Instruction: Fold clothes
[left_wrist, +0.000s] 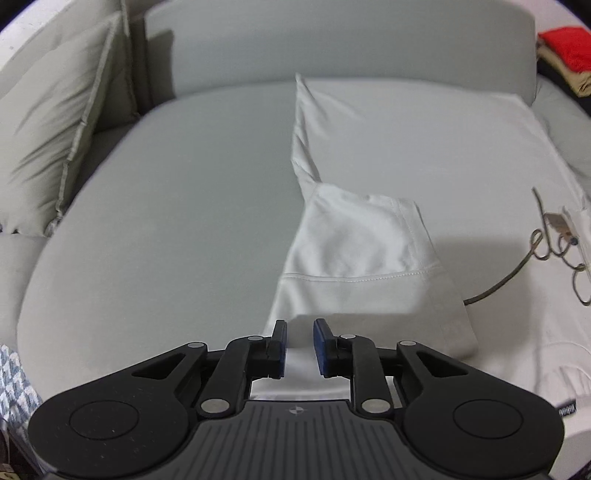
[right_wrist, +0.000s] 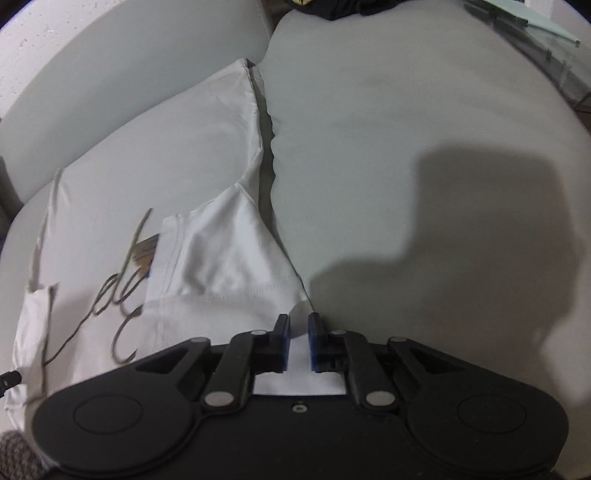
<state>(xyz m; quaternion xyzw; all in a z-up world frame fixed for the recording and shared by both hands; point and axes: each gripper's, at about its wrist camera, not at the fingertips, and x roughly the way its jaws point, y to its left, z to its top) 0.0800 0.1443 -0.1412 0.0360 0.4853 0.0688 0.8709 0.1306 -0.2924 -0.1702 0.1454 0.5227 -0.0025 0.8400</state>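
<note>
Left wrist view: my left tool (left_wrist: 300, 345) sits low over the white T-shirt (left_wrist: 424, 147), pads apart with a gap, white cloth showing between them, not clamped as far as I can tell. Shirt lies spread on the grey sofa seat (left_wrist: 166, 192); left sleeve (left_wrist: 354, 240) already folded in over the body. Right wrist view: my right tool (right_wrist: 299, 341) also parted, shoulder-edge cloth in the gap; right sleeve (right_wrist: 221, 251) folded in too. I judge early-mid: sleeves in, body folds left. Fabric thin, smooth knit, soft wrinkles, stitched hems; script print (right_wrist: 122, 288) on chest. Pillow (left_wrist: 55, 129) off left.
</note>
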